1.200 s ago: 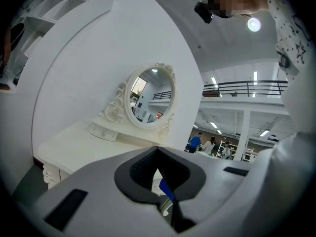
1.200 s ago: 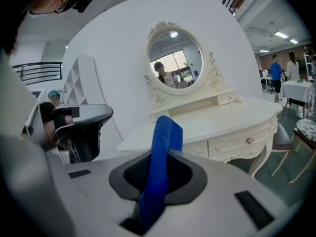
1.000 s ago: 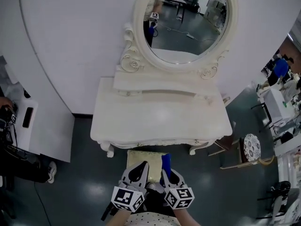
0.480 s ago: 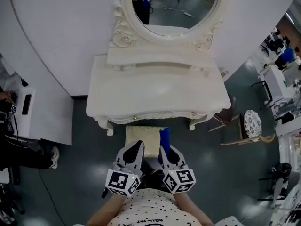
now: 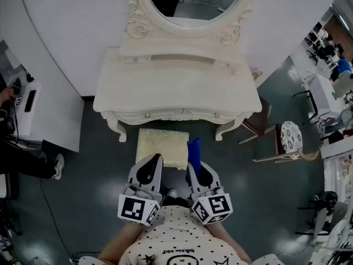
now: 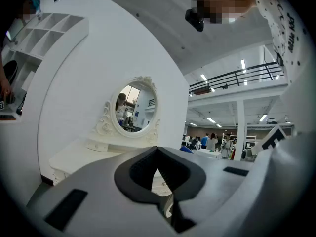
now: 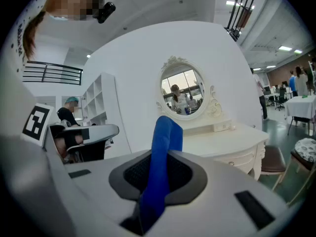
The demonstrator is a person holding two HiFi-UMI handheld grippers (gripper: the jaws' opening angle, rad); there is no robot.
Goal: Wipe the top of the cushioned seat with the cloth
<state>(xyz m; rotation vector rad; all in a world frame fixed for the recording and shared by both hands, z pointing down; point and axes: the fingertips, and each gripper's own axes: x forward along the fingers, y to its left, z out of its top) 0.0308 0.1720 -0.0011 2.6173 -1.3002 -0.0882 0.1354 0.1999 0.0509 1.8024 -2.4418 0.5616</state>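
Note:
The cushioned seat (image 5: 161,147) is a cream square stool standing on the floor just in front of the white dressing table (image 5: 176,87). My right gripper (image 5: 195,169) is shut on a blue cloth (image 5: 194,149), which sticks up past its tips over the seat's right edge. In the right gripper view the blue cloth (image 7: 165,137) rises from between the closed jaws of the right gripper (image 7: 165,156). My left gripper (image 5: 150,169) hovers at the seat's near edge, shut with nothing in it. The left gripper (image 6: 157,149) points toward the table.
An oval mirror (image 5: 187,4) tops the dressing table against the white curved wall. A chair with a patterned round seat (image 5: 291,139) stands to the right. On the left are a white cabinet (image 5: 33,109) and a seated person (image 5: 16,153). Dark floor surrounds the seat.
The view has pulled back, so the table sits higher in frame and the whole seat shows. Both grippers stay close to my body, the right still holding the cloth.

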